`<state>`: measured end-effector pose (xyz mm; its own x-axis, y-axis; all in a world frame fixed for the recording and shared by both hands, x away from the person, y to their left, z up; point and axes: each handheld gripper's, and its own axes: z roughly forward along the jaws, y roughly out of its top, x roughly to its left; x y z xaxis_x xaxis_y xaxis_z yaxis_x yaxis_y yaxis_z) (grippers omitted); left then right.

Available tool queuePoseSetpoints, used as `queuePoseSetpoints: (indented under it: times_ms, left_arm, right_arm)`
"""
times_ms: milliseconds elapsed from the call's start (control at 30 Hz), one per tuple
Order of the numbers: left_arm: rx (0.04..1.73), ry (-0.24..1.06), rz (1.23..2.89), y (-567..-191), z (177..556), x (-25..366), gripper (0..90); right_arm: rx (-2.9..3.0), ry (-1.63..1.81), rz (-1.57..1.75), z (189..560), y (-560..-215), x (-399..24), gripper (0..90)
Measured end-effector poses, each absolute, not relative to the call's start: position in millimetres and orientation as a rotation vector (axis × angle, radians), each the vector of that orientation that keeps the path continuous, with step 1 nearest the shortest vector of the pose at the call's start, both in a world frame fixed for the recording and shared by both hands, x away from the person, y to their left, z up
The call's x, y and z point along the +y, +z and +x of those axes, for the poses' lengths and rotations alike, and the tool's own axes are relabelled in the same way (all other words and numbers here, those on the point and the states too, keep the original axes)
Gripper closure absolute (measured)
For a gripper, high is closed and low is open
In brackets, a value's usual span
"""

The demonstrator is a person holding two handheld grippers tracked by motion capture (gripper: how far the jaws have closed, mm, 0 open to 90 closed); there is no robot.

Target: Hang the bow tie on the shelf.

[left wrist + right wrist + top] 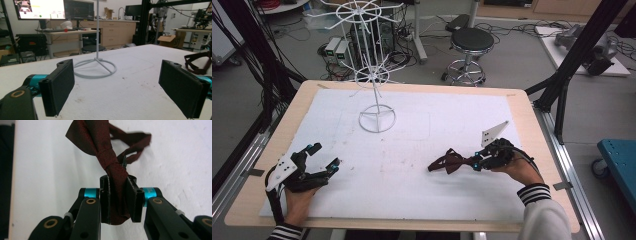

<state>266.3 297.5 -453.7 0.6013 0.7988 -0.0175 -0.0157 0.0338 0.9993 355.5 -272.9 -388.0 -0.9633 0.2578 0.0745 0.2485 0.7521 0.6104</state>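
The pale wooden tabletop [272, 150] under its white foam sheet [412, 165] is carrying everything here. Standing toward the far edge, left of centre, is the tall white wire display rack [376, 80], its ring base flat on the sheet. Near the right edge, the dark red satin bow tie [447, 162] is lying low over the sheet, and the right gripper [476, 162] is pinching one wing of it. The left gripper [324, 157] is resting spread and empty near the near-left corner.

I'd judge the step in hand to be lifting the tie; keeping the pinch deep on the fabric should stop it slipping.

The right gripper view is showing fabric [117, 192] sandwiched between the pads; the high view is placing the rack well apart.
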Motion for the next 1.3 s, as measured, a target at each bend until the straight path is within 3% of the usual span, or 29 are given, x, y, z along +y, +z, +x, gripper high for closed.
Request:
queuePoseSetpoints:
  times_ms: [867, 1300]
  left_arm:
    - [0.627, 0.596, 1.51, -404, 281, 296, 6.3]
    - [0.506, 0.506, 1.626, -374, 290, 273, 5.7]
  right_arm:
    - [2.767, 1.382, 0.46, 337, -360, -243, 75.9]
    - [2.722, 1.499, 0.396, 331, -349, -214, 75.8]
